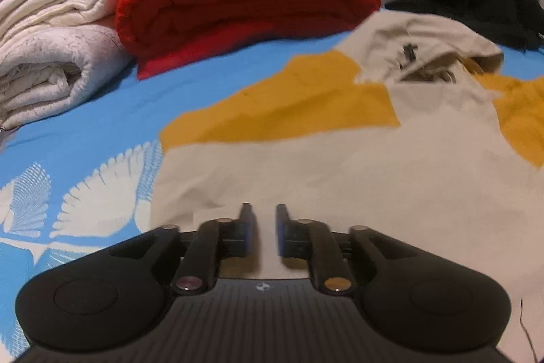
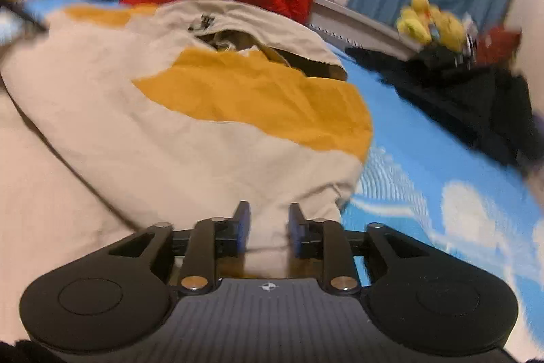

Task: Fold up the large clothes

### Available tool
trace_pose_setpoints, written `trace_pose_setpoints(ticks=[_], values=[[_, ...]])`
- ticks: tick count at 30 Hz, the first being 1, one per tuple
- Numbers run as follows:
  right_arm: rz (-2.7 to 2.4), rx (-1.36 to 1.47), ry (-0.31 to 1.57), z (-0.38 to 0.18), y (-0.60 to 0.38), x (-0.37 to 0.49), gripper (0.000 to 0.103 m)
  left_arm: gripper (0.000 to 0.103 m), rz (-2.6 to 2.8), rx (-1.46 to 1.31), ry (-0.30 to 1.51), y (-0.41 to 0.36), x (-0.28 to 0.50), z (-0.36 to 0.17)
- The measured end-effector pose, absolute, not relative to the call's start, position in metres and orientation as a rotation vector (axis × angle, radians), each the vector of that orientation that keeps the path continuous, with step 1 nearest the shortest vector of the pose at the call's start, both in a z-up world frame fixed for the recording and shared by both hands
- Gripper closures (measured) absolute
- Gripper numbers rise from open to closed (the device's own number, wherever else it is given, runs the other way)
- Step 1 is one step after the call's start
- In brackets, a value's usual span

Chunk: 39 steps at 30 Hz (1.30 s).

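While the beige and yellow jacket [image 1: 340, 159] is lying spread on the blue bedsheet [image 1: 102, 111], we are hovering the left gripper [image 1: 264, 216] and right gripper [image 2: 268, 216] over it, both parted and empty; next we are probably needing to pinch an edge.

The hooded jacket [image 1: 340, 165] [image 2: 153, 142] was beige with mustard-yellow panels across the shoulders and lay spread flat on a blue patterned bedsheet [image 1: 102, 111] [image 2: 425, 165]. Its hood [image 1: 418, 39] [image 2: 238, 19] lay at the far end, rumpled and gaping open, with a small dark mark on it.
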State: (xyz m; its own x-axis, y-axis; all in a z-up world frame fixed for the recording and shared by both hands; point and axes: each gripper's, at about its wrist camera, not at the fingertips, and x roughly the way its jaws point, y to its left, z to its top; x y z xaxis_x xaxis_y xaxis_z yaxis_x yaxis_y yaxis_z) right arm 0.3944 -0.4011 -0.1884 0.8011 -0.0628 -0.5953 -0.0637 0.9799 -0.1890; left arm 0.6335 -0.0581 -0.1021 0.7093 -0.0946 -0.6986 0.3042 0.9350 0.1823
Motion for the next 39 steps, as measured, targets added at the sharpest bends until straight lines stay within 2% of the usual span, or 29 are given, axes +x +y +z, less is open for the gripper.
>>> trace_pose_setpoints(ticks=[2, 4, 5, 8, 10, 11, 13, 15, 16, 18, 24, 28, 29, 30, 32, 33, 39], values=[[-0.010, -0.176, 0.697, -0.192, -0.409, 0.386, 0.071, 0.039, -0.211, 0.315, 0.753, -0.057, 0.631, -0.111], [0.003, -0.174, 0.686, -0.196, -0.415, 0.377, 0.071, 0.025, -0.175, 0.331, 0.737, -0.051, 0.627, -0.117], [0.006, -0.155, 0.692, -0.193, -0.416, 0.375, 0.070, 0.022, -0.170, 0.330, 0.733, -0.047, 0.627, -0.117], [0.007, 0.006, 0.729, -0.172, -0.434, 0.377, 0.067, 0.021, -0.161, 0.284, 0.729, -0.029, 0.623, -0.108], [-0.019, 0.116, 0.666, -0.157, -0.446, 0.370, 0.059, 0.018, -0.166, 0.258, 0.705, -0.018, 0.618, -0.098], [-0.036, 0.145, 0.632, -0.153, -0.451, 0.368, 0.059, 0.017, -0.169, 0.259, 0.693, -0.015, 0.615, -0.094], [-0.071, 0.125, 0.667, -0.163, -0.455, 0.377, 0.059, 0.016, -0.159, 0.279, 0.696, -0.013, 0.613, -0.094], [-0.088, 0.029, 0.837, -0.194, -0.451, 0.394, 0.056, 0.016, -0.145, 0.293, 0.728, -0.011, 0.615, -0.099], [-0.096, 0.005, 0.783, -0.194, -0.447, 0.389, 0.054, 0.016, -0.135, 0.298, 0.741, -0.009, 0.615, -0.101], [-0.105, 0.012, 0.800, -0.186, -0.446, 0.386, 0.054, 0.016, -0.133, 0.297, 0.748, -0.003, 0.613, -0.100], [-0.087, 0.069, 0.747, -0.161, -0.462, 0.376, 0.052, 0.016, -0.206, 0.147, 0.713, -0.011, 0.622, -0.065], [-0.052, 0.151, 0.768, -0.175, -0.463, 0.382, 0.057, 0.016, -0.339, 0.110, 0.717, -0.076, 0.637, -0.041], [-0.053, 0.176, 0.740, -0.178, -0.465, 0.379, 0.062, 0.015, -0.378, 0.116, 0.720, -0.103, 0.639, -0.034], [-0.050, 0.209, 0.711, -0.181, -0.469, 0.375, 0.074, 0.015, -0.413, 0.128, 0.725, -0.129, 0.640, -0.030], [-0.008, 0.282, 0.665, -0.189, -0.484, 0.365, 0.081, 0.008, -0.479, 0.156, 0.735, -0.187, 0.641, -0.024], [0.025, 0.322, 0.644, -0.194, -0.491, 0.362, 0.086, 0.008, -0.509, 0.168, 0.741, -0.217, 0.641, -0.024], [0.177, 0.676, 0.548, -0.233, -0.541, 0.352, 0.090, 0.008, -0.609, 0.187, 0.893, -0.391, 0.644, -0.051]])
